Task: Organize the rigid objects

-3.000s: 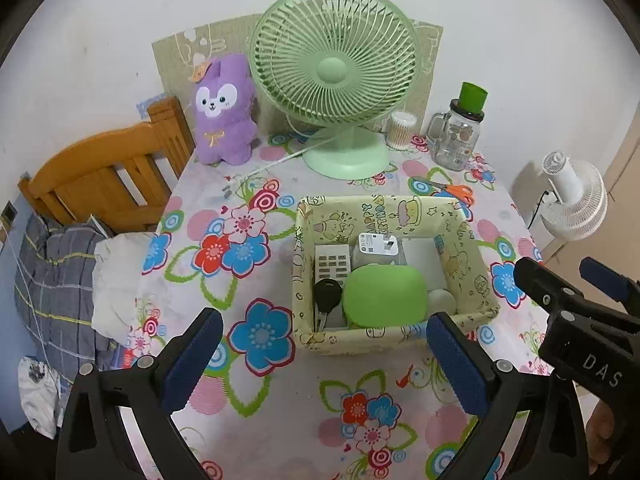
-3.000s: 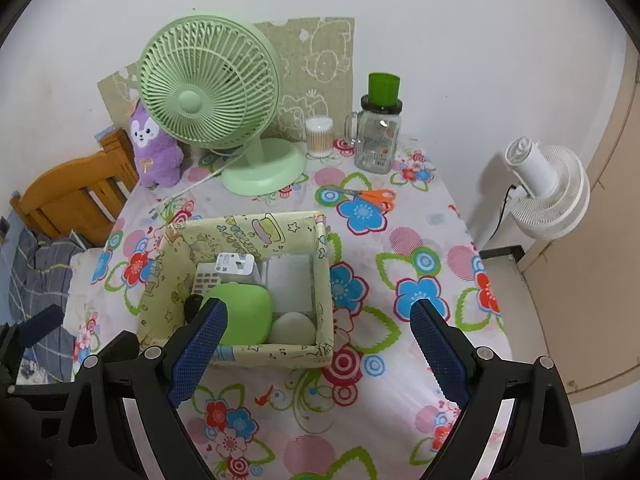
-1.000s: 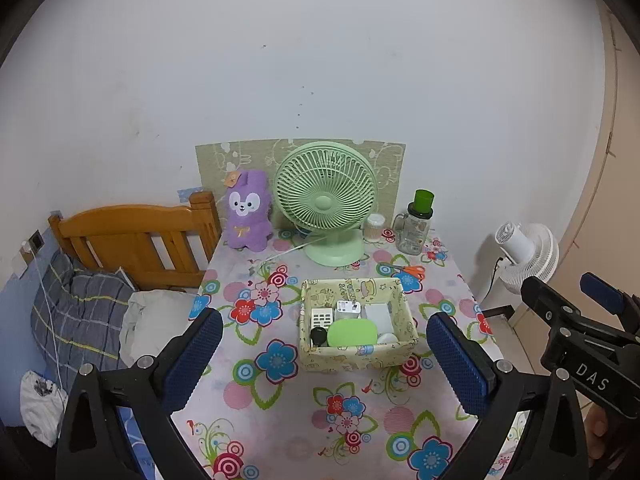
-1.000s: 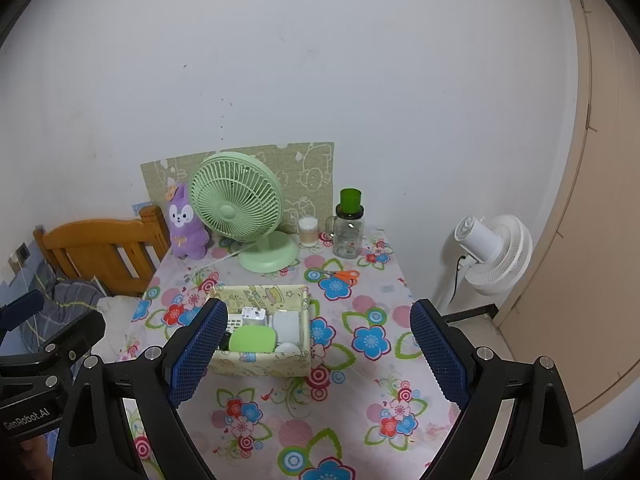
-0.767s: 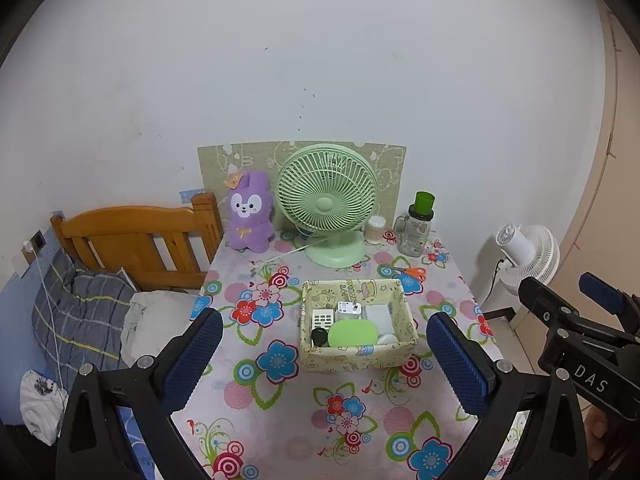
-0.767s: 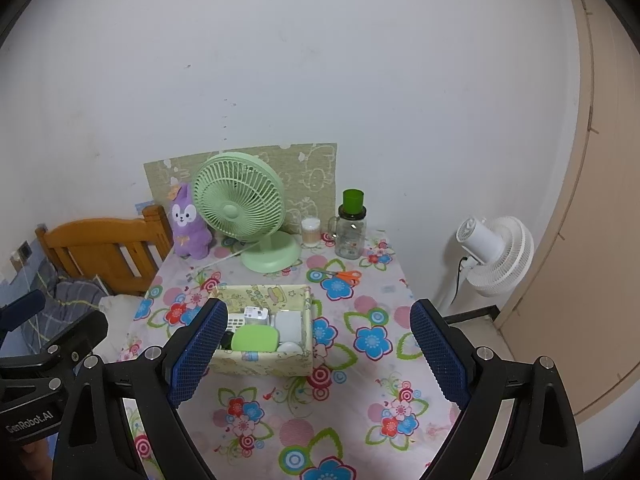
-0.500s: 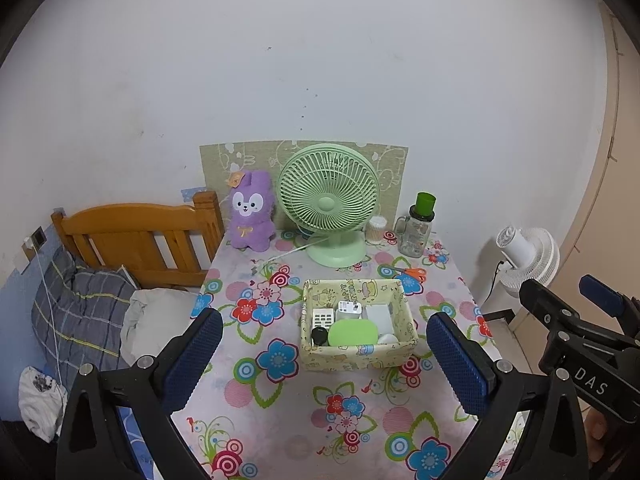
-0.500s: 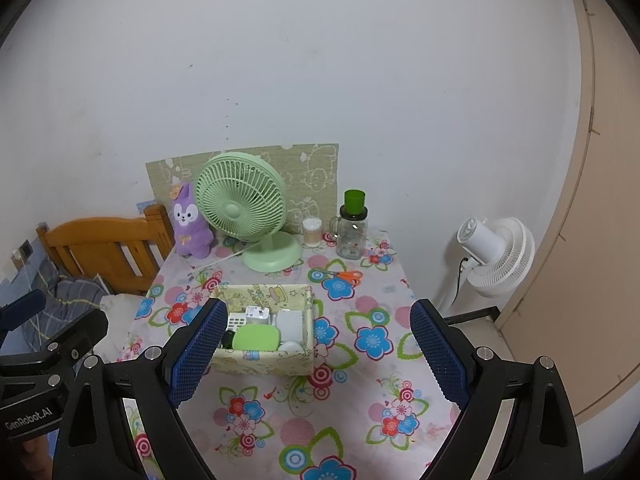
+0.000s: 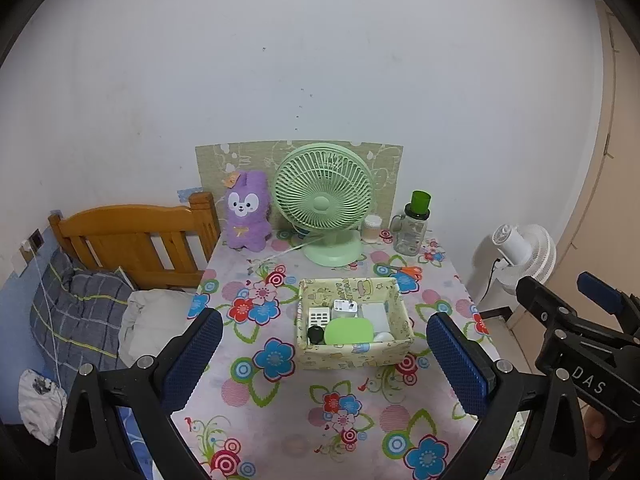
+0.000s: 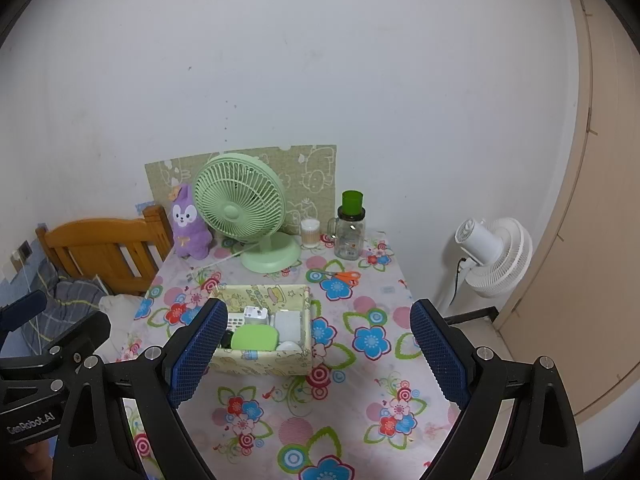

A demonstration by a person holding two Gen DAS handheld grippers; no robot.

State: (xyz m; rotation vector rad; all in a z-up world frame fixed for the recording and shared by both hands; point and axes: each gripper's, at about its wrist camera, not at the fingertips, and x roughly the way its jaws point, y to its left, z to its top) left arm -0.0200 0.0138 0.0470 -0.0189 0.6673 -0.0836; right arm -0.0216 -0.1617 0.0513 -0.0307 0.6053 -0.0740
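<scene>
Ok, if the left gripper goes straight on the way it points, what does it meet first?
Probably the yellow storage box on the flowered table. It sits nearly centred between the open left gripper fingers, though well ahead; depth is hard to judge.

Both wrist views look down from well back, sharing the table [image 9: 280, 400] and perhaps all its clutter.

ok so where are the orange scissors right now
The orange scissors lie flat on the flowered tablecloth, behind the storage box and just in front of the green-lidded jar.
</scene>
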